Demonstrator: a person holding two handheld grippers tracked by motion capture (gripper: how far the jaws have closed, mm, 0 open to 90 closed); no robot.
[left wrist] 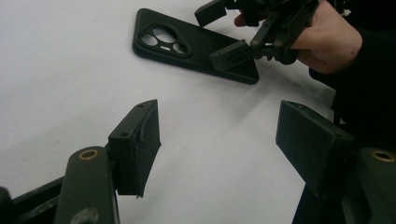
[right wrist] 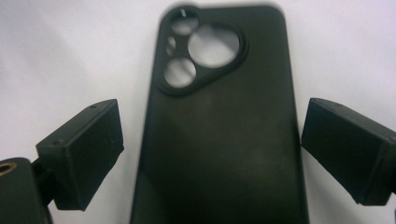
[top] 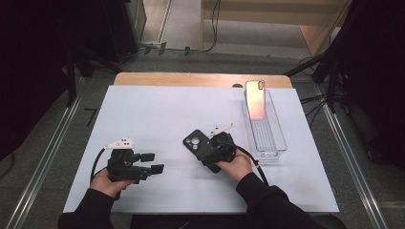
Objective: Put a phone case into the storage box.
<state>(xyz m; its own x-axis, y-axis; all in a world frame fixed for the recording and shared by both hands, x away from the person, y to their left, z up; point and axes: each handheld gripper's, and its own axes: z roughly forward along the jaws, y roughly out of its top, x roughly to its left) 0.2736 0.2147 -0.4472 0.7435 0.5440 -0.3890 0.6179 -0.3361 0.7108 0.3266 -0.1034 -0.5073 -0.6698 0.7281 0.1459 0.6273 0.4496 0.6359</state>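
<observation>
Centrally on the white table (top: 157,119) a black phone case (top: 197,143) is laid flat with its back up, and it is seen most clearly in the right gripper view, where the case (right wrist: 224,140) runs up the middle of the picture. Its surface is matte and dark, its corners are rounded, and a raised, roughly triangular camera surround sits at its upper end with one large round cutout and smaller ones beside it, the white table being visible through them. The right gripper (top: 217,149) is held over the near end of the case, and its jaws are spread wider than the case, one on each side, with a strip of table seen between each pad and the case's edge, so nothing is clamped. From the left gripper view the same case (left wrist: 187,44) is seen lying aslant beneath the right gripper (left wrist: 229,35). The left gripper (top: 152,162) is held well apart to the left, low over bare table, with its jaws parted and nothing between them. Farther off, near the right rear of the table, a clear plastic bin (top: 274,138) is placed, and a pinkish-orange phone case (top: 255,100) is stood upright in its far end.
</observation>
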